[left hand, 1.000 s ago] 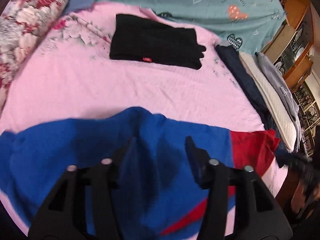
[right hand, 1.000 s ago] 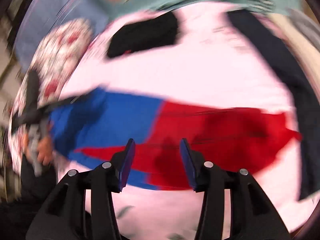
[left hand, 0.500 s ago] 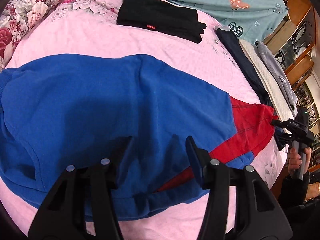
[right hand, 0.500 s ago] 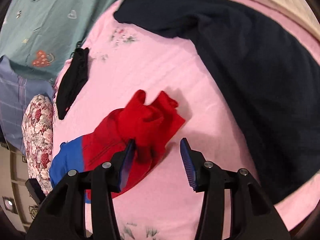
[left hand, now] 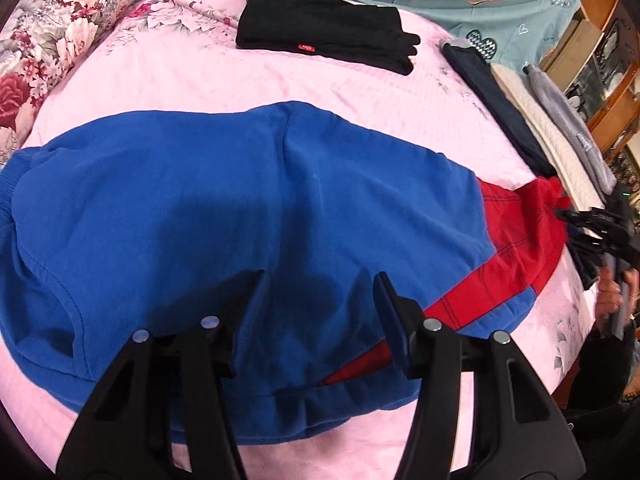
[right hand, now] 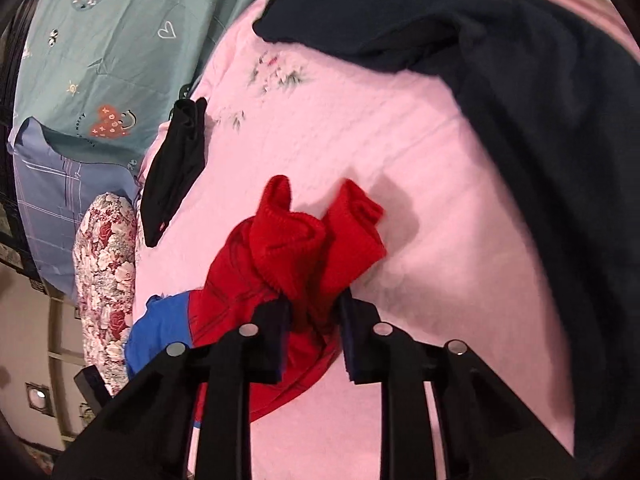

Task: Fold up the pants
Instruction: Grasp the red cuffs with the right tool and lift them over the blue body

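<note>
On the pink bed cover (left hand: 256, 76) the blue-and-red pants (left hand: 224, 208) lie spread much as they did half a second ago, but my right hand-held gripper (right hand: 314, 312) has changed: its fingers were apart around the red cuff end and now they are pinched onto that bunched red fabric (right hand: 304, 240). From my left view, the right hand-held gripper sits at the far right edge, at the red leg ends. The pants look like soft fleece, blue across the waist and seat, red lower down with thin dark stitch lines, ribbed at the cuffs. My left hand-held gripper (left hand: 320, 296) hangs over the blue seat with its fingers wide apart, gripping nothing. Beyond, a folded black garment (left hand: 324, 36) lies flat, and a dark navy garment (right hand: 520, 80) lies along the bed's right side beside cream and grey pieces. A floral pillow (left hand: 60, 28) rests at the left.
</note>
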A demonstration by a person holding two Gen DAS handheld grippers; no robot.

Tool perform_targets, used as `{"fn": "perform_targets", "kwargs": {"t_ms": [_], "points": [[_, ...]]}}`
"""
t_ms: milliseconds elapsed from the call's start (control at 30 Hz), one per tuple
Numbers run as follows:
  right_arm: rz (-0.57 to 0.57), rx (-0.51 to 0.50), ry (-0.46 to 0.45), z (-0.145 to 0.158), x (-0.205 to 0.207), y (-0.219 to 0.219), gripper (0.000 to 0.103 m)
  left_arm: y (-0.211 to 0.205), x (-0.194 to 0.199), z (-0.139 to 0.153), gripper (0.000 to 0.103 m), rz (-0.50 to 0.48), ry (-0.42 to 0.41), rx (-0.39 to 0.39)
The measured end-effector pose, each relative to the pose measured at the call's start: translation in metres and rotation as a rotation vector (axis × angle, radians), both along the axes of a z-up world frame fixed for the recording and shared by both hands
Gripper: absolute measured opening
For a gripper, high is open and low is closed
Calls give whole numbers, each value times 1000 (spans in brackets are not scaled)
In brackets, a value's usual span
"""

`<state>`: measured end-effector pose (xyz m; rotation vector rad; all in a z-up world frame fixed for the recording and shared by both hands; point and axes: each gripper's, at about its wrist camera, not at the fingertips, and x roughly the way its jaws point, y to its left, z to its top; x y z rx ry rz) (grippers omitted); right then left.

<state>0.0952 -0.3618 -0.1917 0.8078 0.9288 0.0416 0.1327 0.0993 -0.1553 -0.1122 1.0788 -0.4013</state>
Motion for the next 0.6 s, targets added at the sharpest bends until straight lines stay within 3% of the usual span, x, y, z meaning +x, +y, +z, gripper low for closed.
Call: {"fn": "perform_targets", "kwargs": {"t_ms": [167,333,533,567,600], "points": [[-31,-84,-11,26,-36,1,20,-30,-13,25,53,-69,-43,44],[-20,-92,50,-2,-49,-1,21,-94,-18,47,53,-229,-40,-22],[9,-42,20,-13,-51,-10,22,-204,-18,41,51,-384,-74,21],[13,-38,18,-13,-51,-11,22,-217,-17,35,47,-407,-54,11],[17,-37,16,-14,-52,-11,22,-230,-17,28,32,-436,-27,7]]}}
